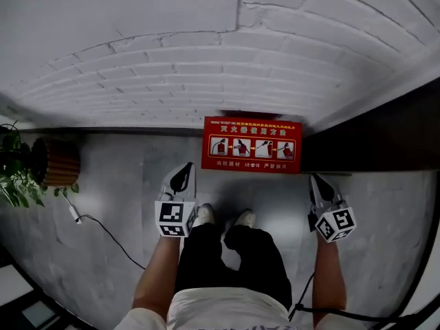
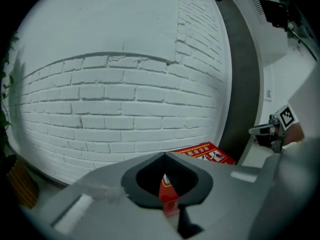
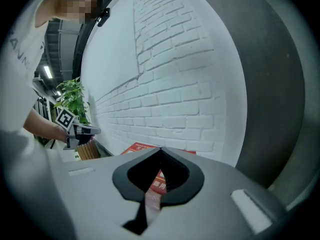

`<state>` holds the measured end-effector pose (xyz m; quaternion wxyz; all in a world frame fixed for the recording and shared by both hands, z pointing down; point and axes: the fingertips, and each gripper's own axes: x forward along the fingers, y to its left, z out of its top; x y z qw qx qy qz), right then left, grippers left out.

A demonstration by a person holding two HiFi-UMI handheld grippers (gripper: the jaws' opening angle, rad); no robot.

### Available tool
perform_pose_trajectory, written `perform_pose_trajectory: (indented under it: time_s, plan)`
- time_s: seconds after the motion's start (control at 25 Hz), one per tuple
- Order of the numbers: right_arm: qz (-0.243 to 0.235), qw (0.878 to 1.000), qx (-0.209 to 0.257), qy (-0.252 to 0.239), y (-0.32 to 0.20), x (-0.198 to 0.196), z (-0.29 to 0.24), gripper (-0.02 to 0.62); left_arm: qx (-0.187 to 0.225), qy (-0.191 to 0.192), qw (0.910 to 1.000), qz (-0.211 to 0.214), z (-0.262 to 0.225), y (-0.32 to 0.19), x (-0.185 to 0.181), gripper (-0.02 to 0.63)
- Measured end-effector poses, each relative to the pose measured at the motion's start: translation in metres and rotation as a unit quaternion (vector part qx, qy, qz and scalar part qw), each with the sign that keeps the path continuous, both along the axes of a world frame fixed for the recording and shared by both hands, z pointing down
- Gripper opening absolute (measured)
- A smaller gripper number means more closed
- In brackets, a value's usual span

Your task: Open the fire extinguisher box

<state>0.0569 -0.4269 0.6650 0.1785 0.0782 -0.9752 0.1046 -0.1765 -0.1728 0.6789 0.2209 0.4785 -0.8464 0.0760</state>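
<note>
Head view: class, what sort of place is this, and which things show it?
Probably an indoor corridor or lobby: white brick wall, red fire extinguisher box on a grey floor, potted plant.

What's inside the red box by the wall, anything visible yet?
Nothing inside shows: the red box is closed, and only its printed face with four instruction pictures is visible. Whatever it holds is covered. Directly behind it stands the white brick wall.

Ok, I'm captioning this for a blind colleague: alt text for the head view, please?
A closed red fire extinguisher box sits on the grey floor against a white brick wall; the left gripper and right gripper hover short of it.
</note>
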Motion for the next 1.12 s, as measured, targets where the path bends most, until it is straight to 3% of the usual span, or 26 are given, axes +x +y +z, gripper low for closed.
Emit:
perform_pose_trajectory:
  time_s: [0.52, 0.96, 1.04, 1.12]
  plan:
    - [0.003, 0.998, -0.001, 0.06, -0.009, 0.022, 0.16, 0.005, -0.062, 0.022, 0.9978, 0.0, 0.158, 0.021, 0.02, 0.003]
    - [-0.01, 0.998, 0.005, 0.067, -0.02, 0.02, 0.185, 0.005, -0.08, 0.021, 0.9965, 0.011, 0.206, 0.008, 0.025, 0.006]
    - [-0.012, 0.998, 0.002, 0.067, -0.019, 0.022, 0.187, 0.024, -0.077, 0.02, 0.9967, 0.018, 0.206, 0.004, 0.023, 0.056]
    - [-0.015, 0.997, 0.002, 0.071, -0.017, 0.021, 0.189, 0.048, -0.075, 0.02, 0.9969, 0.014, 0.204, 0.004, 0.019, 0.057]
